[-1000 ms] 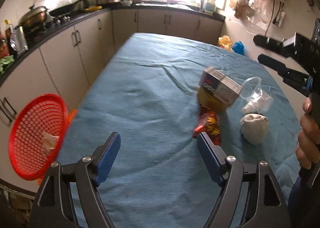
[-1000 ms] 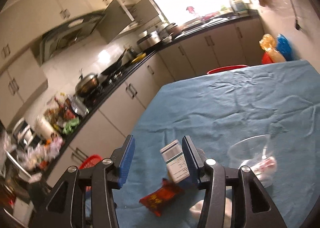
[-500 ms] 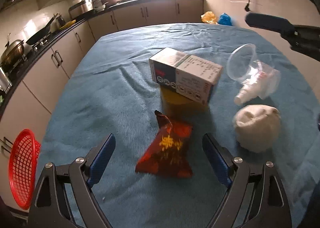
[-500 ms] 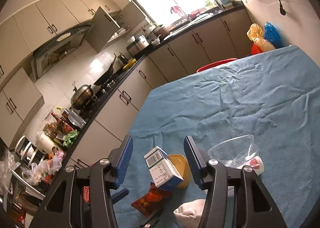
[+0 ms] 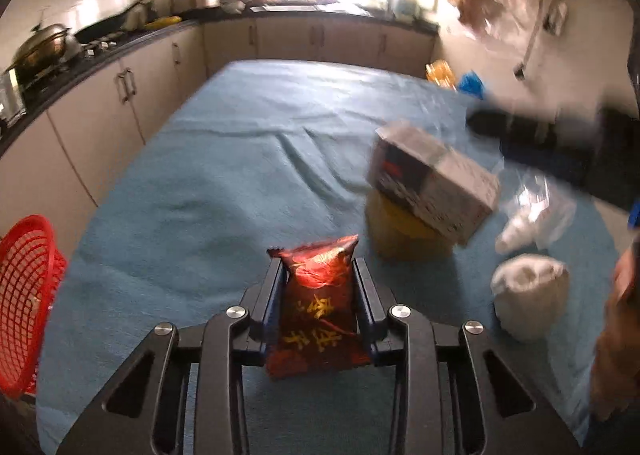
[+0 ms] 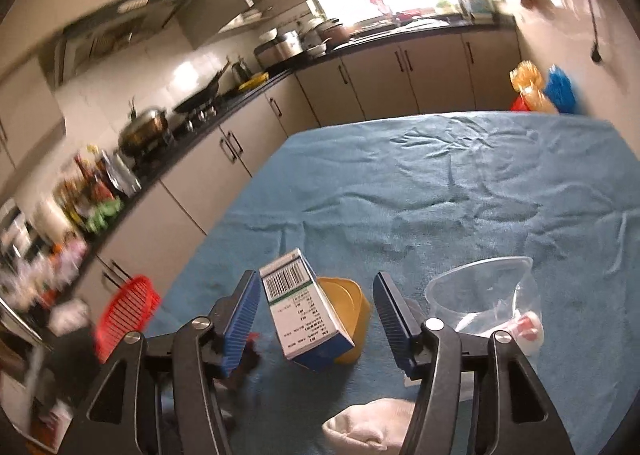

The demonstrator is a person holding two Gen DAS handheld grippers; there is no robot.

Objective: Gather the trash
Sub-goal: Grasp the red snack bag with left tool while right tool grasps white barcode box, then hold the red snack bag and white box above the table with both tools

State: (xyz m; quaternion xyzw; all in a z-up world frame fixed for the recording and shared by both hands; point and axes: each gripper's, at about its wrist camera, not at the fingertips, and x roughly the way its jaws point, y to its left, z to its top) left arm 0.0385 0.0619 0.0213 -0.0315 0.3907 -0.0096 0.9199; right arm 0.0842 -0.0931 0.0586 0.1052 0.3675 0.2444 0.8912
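My left gripper (image 5: 316,267) is shut on a red snack packet (image 5: 318,307) and holds it above the blue-clothed table (image 5: 224,183). A white carton (image 5: 432,183) lies on a yellow tub (image 5: 400,239) to the right. A crumpled white wad (image 5: 530,291) and a clear plastic cup with wrappers (image 5: 536,215) lie further right. My right gripper (image 6: 316,307) is open, above the carton (image 6: 304,307), the yellow tub (image 6: 352,311) and the clear cup (image 6: 480,295). It shows blurred at the right in the left wrist view (image 5: 560,143).
A red mesh basket (image 5: 24,295) hangs off the table's left edge; it also shows in the right wrist view (image 6: 124,315). Kitchen cabinets and a counter with pans (image 6: 160,127) run along the left and far sides. Coloured bags (image 6: 540,91) sit beyond the far right corner.
My left gripper has shut on the red snack packet and lifted it. My right gripper has swung lower toward the carton and stayed open.
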